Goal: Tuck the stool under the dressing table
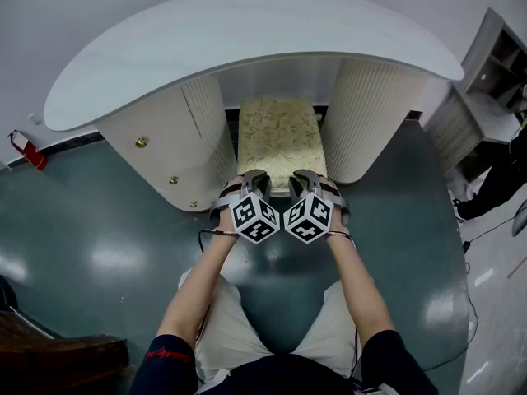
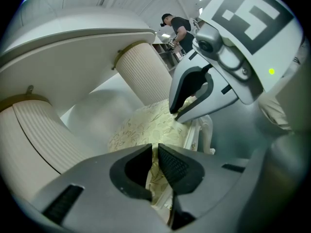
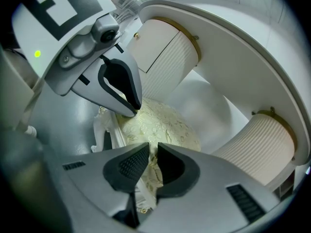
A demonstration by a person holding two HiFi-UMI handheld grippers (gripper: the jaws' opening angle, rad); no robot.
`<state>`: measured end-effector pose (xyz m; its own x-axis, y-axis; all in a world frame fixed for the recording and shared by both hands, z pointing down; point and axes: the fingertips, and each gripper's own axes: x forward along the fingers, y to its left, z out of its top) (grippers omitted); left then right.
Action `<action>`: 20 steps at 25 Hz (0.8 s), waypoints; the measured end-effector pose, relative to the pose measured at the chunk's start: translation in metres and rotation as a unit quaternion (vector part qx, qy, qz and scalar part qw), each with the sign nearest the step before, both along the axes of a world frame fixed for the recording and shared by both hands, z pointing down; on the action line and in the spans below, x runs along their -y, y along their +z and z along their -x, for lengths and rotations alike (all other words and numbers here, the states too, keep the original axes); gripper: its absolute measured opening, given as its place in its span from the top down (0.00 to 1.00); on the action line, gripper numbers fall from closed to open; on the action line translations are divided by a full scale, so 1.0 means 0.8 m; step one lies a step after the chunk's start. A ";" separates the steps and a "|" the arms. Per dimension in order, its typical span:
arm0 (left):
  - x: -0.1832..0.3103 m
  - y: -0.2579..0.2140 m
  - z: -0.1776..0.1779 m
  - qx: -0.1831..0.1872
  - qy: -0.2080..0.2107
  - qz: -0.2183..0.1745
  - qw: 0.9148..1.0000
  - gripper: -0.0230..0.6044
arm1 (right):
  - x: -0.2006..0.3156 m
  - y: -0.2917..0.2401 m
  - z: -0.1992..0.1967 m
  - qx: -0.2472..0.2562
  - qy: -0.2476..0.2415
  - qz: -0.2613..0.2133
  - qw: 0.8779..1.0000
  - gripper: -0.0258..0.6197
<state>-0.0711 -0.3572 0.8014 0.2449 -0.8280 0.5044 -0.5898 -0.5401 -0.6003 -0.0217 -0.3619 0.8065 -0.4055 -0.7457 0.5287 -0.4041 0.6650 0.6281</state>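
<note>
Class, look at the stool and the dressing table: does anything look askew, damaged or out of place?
Nothing stands out. The stool sits straight between the two ribbed pedestals of the dressing table, with no visible damage.

**Stool's ends out of sight**

In the head view the left claw and right claw cover the near edge of the stool. Beyond both claws its far end runs under the bench top, unseen. Below the claws, its legs are hidden.
</note>
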 end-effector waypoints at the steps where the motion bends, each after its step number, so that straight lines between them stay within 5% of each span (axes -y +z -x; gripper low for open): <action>1: 0.000 0.000 0.000 0.003 0.000 0.001 1.000 0.88 | 0.000 0.000 0.000 -0.002 -0.001 0.000 1.000 0.85; 20: 0.030 0.001 0.006 0.009 -0.023 -0.004 1.000 0.90 | 0.029 0.000 0.007 -0.002 0.005 -0.005 1.000 0.86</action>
<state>-0.0757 -0.3816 0.8025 0.1969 -0.8426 0.5013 -0.6039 -0.5070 -0.6150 -0.0276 -0.3854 0.8067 -0.3957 -0.7555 0.5222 -0.4085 0.6541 0.6366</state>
